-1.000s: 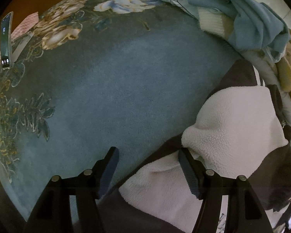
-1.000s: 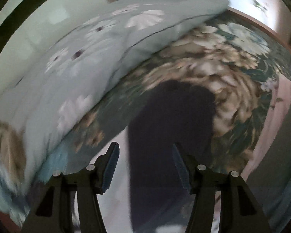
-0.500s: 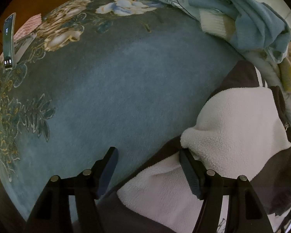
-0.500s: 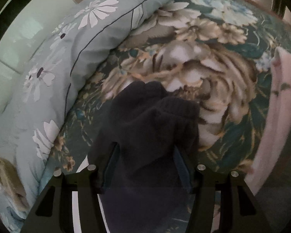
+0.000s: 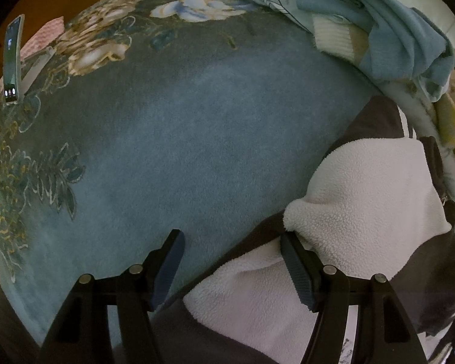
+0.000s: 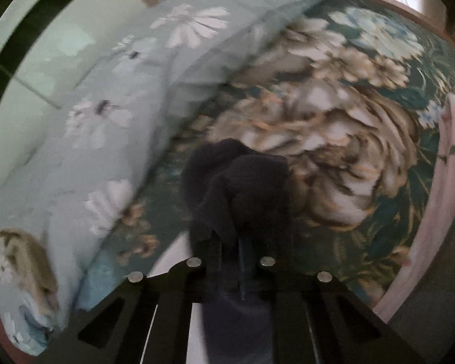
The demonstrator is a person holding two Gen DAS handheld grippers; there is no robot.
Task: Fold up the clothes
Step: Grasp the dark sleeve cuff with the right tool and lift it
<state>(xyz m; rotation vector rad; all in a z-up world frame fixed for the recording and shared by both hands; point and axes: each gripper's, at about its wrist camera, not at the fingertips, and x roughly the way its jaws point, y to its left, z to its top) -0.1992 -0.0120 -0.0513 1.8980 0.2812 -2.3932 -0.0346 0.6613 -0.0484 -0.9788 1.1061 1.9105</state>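
**Right tongs pinch the dark cloth; left tongs wait spread**

The garment (image 5: pixel 358 212) — dark outside, white fleece inside — lies rumpled on the blue blanket (image 5: pixel 197 139) of the bed, toward the right of the left view. The left tongs (image 5: pixel 230 261) hang spread wide and hold nothing; one finger hovers over bare blanket, the other sits at the fleece edge, placed, I judge, to take that edge for a fold.

The right tongs (image 6: pixel 230 251) are clenched on a bunch of dark cloth (image 6: pixel 239 182), likely part of the same garment, which hides the fingertips.

Only the left view shows the fleece lining, a heap of other clothes (image 5: pixel 394 39) at the far edge and a phone (image 5: pixel 12 60) propped at the left. Only the right view shows the pinch itself, a flowered quilt (image 6: pixel 106 115) and the blanket's big blossoms — blurred.
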